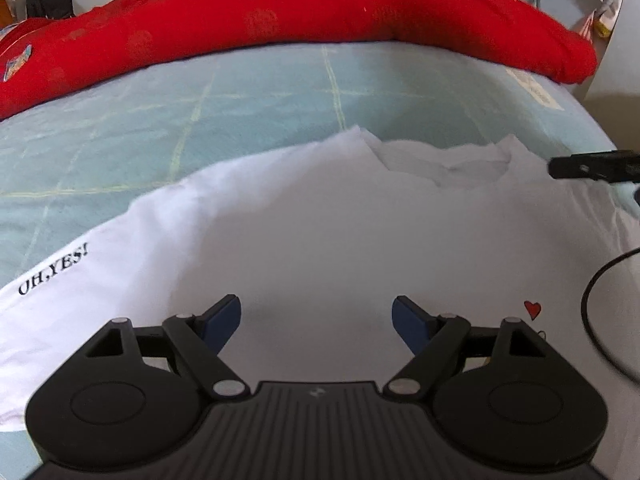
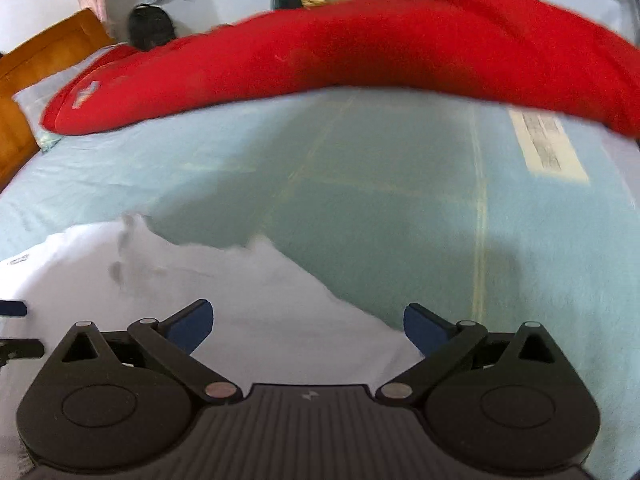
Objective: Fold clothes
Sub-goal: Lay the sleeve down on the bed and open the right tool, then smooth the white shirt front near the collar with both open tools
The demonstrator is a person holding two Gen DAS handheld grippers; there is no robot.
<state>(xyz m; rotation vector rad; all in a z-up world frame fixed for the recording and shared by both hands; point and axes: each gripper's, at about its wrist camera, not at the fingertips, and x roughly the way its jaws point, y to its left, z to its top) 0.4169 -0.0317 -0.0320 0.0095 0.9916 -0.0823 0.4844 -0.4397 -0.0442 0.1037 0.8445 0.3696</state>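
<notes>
A white T-shirt (image 1: 320,232) lies spread on the pale green bed sheet (image 1: 200,120), with black "OH,YES!" lettering at its left and a small red heart at its right. My left gripper (image 1: 316,312) hovers over the shirt's middle, open, with nothing between its blue pads. In the right wrist view the shirt (image 2: 200,280) fills the lower left, its edge running diagonally. My right gripper (image 2: 308,320) stands open above that edge, empty. A black part of the right gripper (image 1: 592,166) shows at the far right of the left wrist view.
A long red quilt (image 1: 320,20) lies rolled along the far side of the bed. An orange headboard (image 2: 36,80) and a pillow sit at the left. A black cable (image 1: 600,320) loops at the right. Clothes hang behind the bed.
</notes>
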